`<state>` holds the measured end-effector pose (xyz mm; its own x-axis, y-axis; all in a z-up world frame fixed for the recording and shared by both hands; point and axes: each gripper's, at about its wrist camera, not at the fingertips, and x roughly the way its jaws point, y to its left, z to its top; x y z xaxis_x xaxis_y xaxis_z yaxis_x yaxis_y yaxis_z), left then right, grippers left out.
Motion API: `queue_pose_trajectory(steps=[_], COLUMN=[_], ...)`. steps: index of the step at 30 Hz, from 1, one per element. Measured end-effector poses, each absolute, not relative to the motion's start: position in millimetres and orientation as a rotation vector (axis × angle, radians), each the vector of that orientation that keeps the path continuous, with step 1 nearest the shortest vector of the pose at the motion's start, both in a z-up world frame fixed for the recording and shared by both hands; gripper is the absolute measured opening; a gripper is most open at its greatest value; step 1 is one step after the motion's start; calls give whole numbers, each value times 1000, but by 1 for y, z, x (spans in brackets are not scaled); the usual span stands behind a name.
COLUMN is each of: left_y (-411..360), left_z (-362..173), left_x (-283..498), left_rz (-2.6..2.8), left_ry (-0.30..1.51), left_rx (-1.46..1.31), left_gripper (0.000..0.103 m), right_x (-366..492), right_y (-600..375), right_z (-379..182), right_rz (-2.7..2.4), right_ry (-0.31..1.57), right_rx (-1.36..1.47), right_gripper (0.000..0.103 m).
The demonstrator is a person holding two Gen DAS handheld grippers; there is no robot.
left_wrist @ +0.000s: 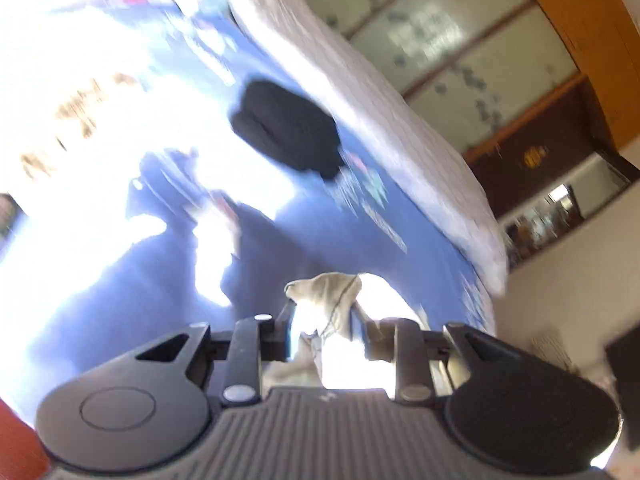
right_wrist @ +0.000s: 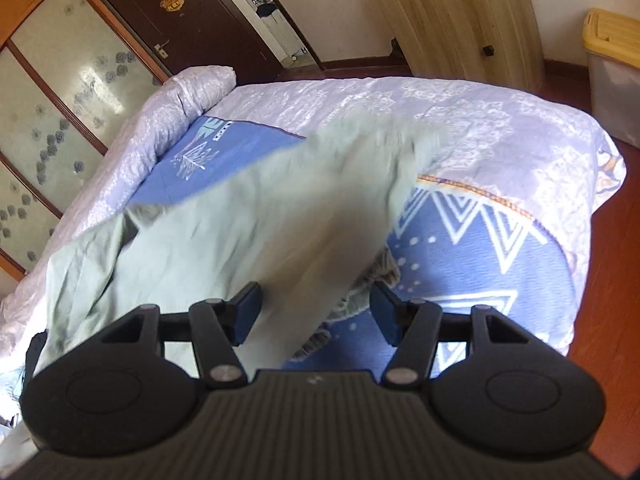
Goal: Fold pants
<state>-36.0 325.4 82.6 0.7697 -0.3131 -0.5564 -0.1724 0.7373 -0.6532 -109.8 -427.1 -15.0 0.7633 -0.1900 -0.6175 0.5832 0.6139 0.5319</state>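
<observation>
Left tongs (left_wrist: pixel 322 332) are being closed on soft, limp pants (right_wrist: pixel 248 220) at twelve o'clock; right tongs (right_wrist: pixel 316 312) are being held open, waistband best gripped

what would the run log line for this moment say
task: fold pants | left gripper: light pants fabric between fingers | right gripper: open, pants between fingers | surface: blue bedspread | other: dark folded item on bed

Pale grey-green pants (right_wrist: pixel 256 220), rumpled, draped across the bed, one bunched fabric end (left_wrist: pixel 328 304) lifted
</observation>
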Motion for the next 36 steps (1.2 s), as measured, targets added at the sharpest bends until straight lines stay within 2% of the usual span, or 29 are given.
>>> queue_pose_trajectory(steps=[5, 8, 15, 16, 17, 18, 19, 23, 26, 29, 33, 36], left_y=[357, 345, 342, 341, 340, 339, 336, 313, 286, 264, 265, 266], left_z=[88, 79, 74, 75, 77, 78, 81, 106, 143, 210, 326, 367], left_x=[-51, -47, -34, -31, -26, -20, -11, 45, 119, 171, 156, 118], left_rz=[2, 15, 10, 10, 10, 10, 6, -17, -31, -3, -51, -77], left_ry=[722, 745, 756, 761, 768, 774, 781, 798, 828, 757, 450, 331], left_rx=[-752, -748, -752, -747, -740, -734, -718, -616, -559, -514, -550, -504], left_gripper=[24, 24, 24, 24, 24, 24, 24, 24, 23, 23, 23, 23], right_x=[-115, -123, -120, -114, -104, -92, -80, -14, 73, 138, 130, 85], right_y=[-435, -442, -449, -451, -454, -455, -455, -444, -441, -448, -457, -461], right_z=[-27, -33, -27, -29, -30, -33, -34, -19, 21, 108, 244, 297], right_rz=[-504, -506, -532, -515, -474, -423, -398, -367, -370, -373, -267, -219], right_ry=[559, 548, 565, 585, 619, 663, 697, 749, 736, 559, 216, 87], right_rx=[842, 928, 930, 941, 959, 985, 1009, 968, 894, 910, 877, 825], right_gripper=[63, 62, 61, 59, 38, 22, 12, 10, 6, 6, 6, 6])
